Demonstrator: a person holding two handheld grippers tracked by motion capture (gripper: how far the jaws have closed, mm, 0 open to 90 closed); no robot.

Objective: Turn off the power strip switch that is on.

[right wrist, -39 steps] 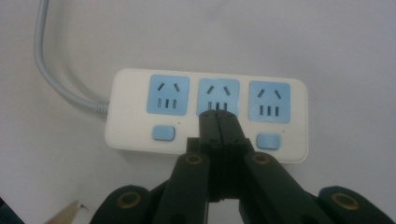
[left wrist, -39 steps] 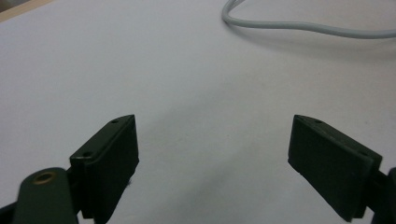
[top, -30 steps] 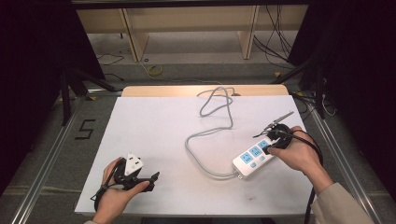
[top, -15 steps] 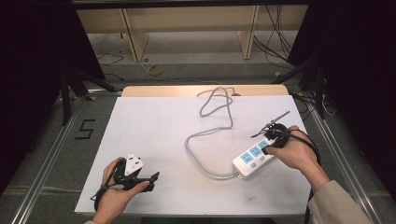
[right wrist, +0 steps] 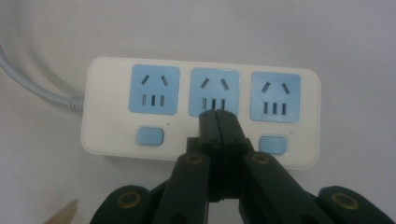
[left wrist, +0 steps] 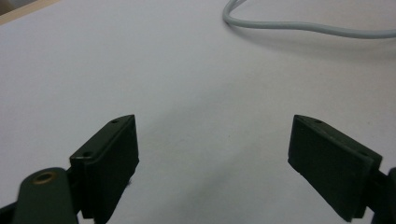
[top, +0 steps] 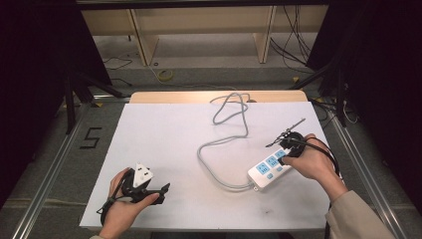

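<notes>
**Closed jaws over a power strip**

White counter (top: pixel 199 149), high view: power strip (top: pixel 268 168) at right, under the right gripper (top: pixel 284 144); left gripper (top: pixel 142 185) well apart. Left gripper view: jaws open, empty. Right gripper view: jaws closed, tips over the middle socket (right wrist: pixel 215 92).

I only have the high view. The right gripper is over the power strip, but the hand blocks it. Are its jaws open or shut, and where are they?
Observer: In the right gripper view the right gripper is shut, jaws pressed together with nothing between them, tips over the middle socket of the power strip.
Operator: Which button is it near?
Observer: The jaws cover the spot below the middle socket; the left button and right button show on either side.
Operator: And the left gripper?
Observer: The left gripper is open, jaws wide apart over bare white table, with the grey cable farther off.
</notes>
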